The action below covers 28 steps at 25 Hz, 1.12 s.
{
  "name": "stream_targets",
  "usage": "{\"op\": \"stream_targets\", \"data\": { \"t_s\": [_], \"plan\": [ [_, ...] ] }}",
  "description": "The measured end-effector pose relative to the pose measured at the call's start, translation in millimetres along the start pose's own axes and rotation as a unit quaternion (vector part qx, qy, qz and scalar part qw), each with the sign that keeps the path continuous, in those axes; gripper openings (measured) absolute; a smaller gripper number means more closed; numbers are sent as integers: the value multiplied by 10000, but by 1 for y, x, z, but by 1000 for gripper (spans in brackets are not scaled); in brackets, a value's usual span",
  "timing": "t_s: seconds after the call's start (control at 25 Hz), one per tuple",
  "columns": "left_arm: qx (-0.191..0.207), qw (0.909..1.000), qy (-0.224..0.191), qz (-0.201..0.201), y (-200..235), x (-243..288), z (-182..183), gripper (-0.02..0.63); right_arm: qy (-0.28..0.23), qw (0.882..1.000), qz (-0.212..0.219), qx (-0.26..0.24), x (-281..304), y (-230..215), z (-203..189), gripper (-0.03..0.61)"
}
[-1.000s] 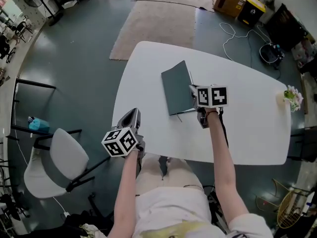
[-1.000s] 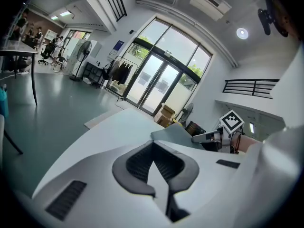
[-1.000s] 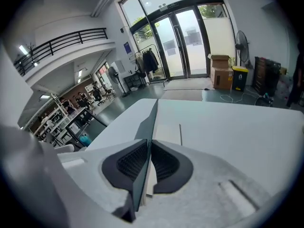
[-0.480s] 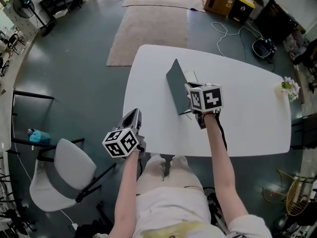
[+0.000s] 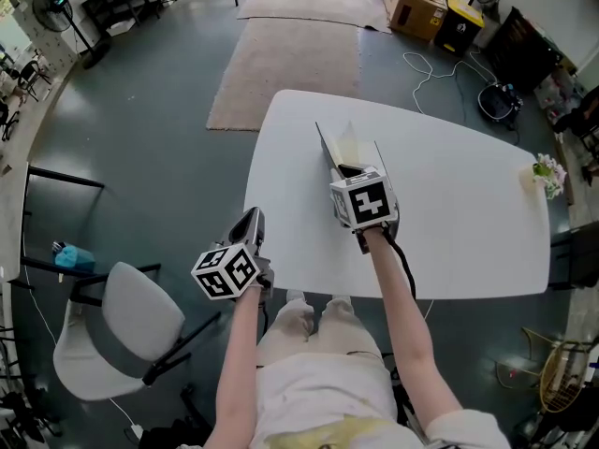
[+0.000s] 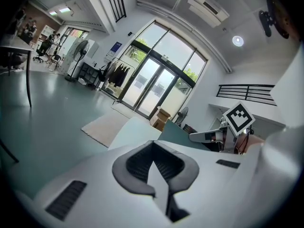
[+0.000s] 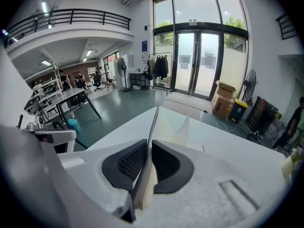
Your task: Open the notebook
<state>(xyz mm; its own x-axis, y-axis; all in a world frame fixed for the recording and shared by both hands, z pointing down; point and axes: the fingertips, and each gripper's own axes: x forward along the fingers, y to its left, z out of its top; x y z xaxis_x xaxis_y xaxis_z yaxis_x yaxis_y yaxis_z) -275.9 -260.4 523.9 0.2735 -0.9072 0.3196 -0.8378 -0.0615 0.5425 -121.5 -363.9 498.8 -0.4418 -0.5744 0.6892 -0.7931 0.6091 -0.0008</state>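
Two forearms forward, right gripper on upright cover of notebook.

notebook on table (far half) | right tool at its near edge | left tool at table's left edge

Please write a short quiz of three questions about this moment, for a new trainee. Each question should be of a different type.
1. True or false: the left tool touches the notebook.
2. Multiple choice: how does the cover stand? A) flat and shut on the pages; B) steeply up, with the pages showing; C) folded fully back onto the table.
3. Fill in: the cover's edge is clamped between the jaws of the ____ tool.

Key: 1 false, the left tool is shut and empty, off to the side of the notebook; 2 B; 3 right, as the right tool is shut on the cover.
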Motion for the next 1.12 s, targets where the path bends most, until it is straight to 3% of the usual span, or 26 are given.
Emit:
{"op": "stream_targets", "data": {
  "t_s": [0.32, 0.76, 1.12],
  "plan": [
    [-94, 9998, -111, 97, 12, -8, 4, 0, 82, 9976, -338, -601, 14, 36, 5, 37],
    [-196, 9992, -181, 293, 33, -25, 7, 0, 378, 9950, -196, -902, 53, 90, -15, 41],
    [-279, 9981, -206, 509, 52, -37, 7, 0, 713, 9917, -127, -1064, 86, 110, -36, 40]
  ]
}}
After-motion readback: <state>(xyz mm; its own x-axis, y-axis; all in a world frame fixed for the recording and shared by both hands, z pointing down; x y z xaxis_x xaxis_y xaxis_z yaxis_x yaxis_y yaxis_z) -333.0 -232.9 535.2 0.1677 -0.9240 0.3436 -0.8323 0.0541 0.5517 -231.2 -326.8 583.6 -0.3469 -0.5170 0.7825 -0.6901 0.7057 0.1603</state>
